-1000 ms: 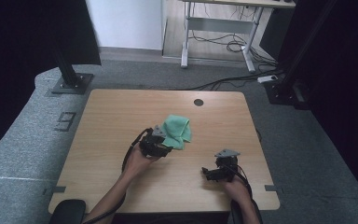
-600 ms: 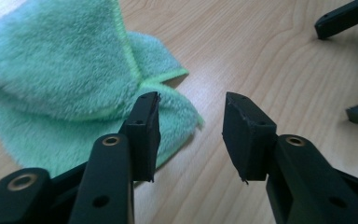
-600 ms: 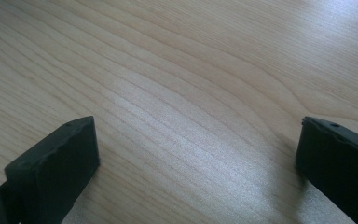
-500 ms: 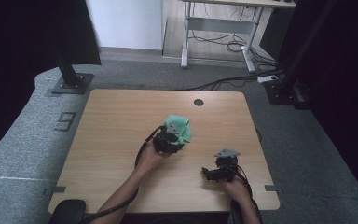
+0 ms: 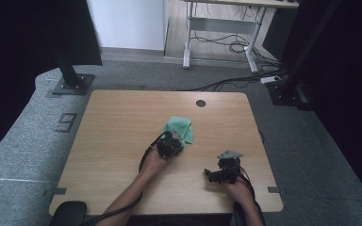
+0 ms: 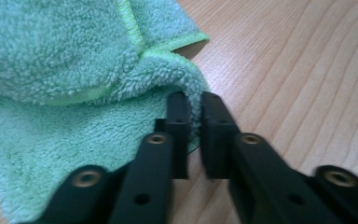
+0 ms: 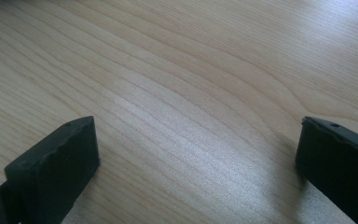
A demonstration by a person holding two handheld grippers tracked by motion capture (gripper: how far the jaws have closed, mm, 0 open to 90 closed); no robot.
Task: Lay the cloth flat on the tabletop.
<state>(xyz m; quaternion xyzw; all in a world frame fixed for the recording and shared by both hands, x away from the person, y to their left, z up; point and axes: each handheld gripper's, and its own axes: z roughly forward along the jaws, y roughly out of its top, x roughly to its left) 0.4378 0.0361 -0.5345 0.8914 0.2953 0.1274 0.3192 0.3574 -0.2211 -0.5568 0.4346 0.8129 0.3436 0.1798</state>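
Observation:
A green terry cloth lies folded near the middle of the wooden table. My left gripper sits at the cloth's near edge. In the left gripper view its jaws are pinched together on a fold of the cloth, with the gripper nearly flat on the wood. My right gripper rests near the table's front right, held in a hand. In the right gripper view its jaws stand wide apart over bare wood, with the gripper holding nothing.
A round cable hole sits near the table's far edge. Black cables trail from both grippers toward the front edge. A dark stand base is on the carpet beyond the far left corner, and a desk frame stands behind.
My left gripper has moved right and away from me to the cloth's near edge and closed on a fold. The cloth looks more bunched. The right gripper has stayed put.

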